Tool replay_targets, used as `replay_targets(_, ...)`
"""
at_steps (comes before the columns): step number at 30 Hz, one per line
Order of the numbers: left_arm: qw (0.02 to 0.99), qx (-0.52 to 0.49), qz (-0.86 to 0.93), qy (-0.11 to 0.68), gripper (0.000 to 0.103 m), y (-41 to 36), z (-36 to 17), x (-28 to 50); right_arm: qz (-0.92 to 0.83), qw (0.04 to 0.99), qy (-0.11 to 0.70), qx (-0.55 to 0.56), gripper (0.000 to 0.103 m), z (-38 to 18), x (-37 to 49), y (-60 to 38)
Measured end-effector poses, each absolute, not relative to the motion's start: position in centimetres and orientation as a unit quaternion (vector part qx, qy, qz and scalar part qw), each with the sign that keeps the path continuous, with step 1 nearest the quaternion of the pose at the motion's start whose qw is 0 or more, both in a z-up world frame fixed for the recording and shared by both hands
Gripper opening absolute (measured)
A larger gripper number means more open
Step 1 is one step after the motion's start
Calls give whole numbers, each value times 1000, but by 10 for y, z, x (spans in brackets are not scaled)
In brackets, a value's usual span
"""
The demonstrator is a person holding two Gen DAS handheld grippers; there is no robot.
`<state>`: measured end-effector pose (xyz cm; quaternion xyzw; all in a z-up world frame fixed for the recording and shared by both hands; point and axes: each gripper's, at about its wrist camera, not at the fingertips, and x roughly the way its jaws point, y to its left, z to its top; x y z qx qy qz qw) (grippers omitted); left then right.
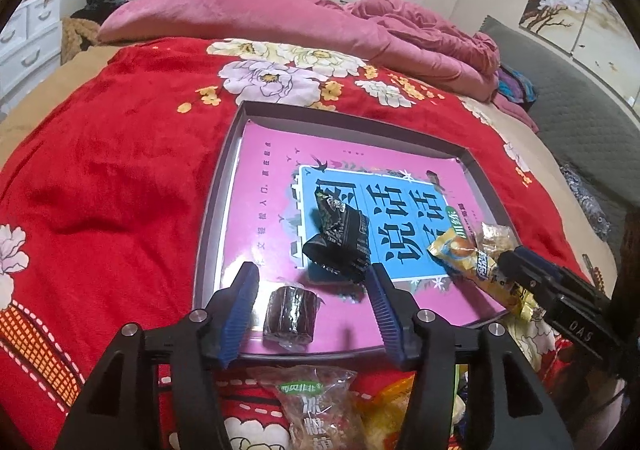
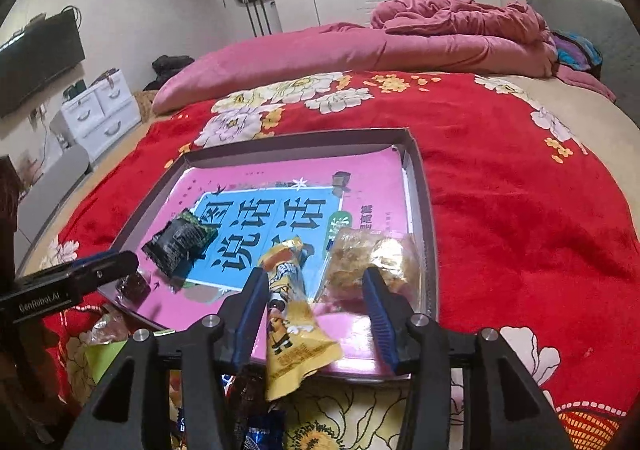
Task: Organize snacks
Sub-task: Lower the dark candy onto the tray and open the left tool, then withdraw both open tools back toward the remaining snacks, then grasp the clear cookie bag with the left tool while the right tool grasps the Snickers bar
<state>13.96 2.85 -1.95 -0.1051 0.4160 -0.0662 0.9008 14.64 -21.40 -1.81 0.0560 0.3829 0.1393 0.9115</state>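
A shallow grey tray (image 1: 216,210) lined with a pink and blue book cover lies on the red flowered blanket. My left gripper (image 1: 313,270) is open over the tray's near edge. A dark round snack in clear wrap (image 1: 290,314) lies between its fingers, untouched. A crumpled black packet (image 1: 340,238) lies just beyond the fingertips. My right gripper (image 2: 316,274) is open at the tray's (image 2: 424,210) near right corner. A yellow packet (image 2: 292,314) lies between its fingers, close against the left one. A clear packet of golden snacks (image 2: 368,254) sits beside it.
Loose snacks lie on the blanket below the tray: a clear packet with a green label (image 1: 320,410) and blue wrappers (image 2: 260,430). A rolled pink quilt (image 1: 280,18) lies across the far side of the bed. White drawers (image 2: 100,110) stand to the left.
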Motion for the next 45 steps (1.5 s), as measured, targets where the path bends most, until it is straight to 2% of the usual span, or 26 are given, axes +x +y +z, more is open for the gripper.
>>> replay_targets(2,903,-104,-65,411,66,29,-18,139,141,914,376,62,50,-16,145,-216)
replay_targets(5,907,-105,-64,404,71,32,-15,137,140,918,365,64,53,-11,143,-217)
replay_targets(26,910,-100,-48,398,73,44,-7,116,151,929,333,65,66,8,116,-218)
replay_targets(45,900,-93,-56,422,74,44,-9,89,167,923,347,24,67,8,80,-198)
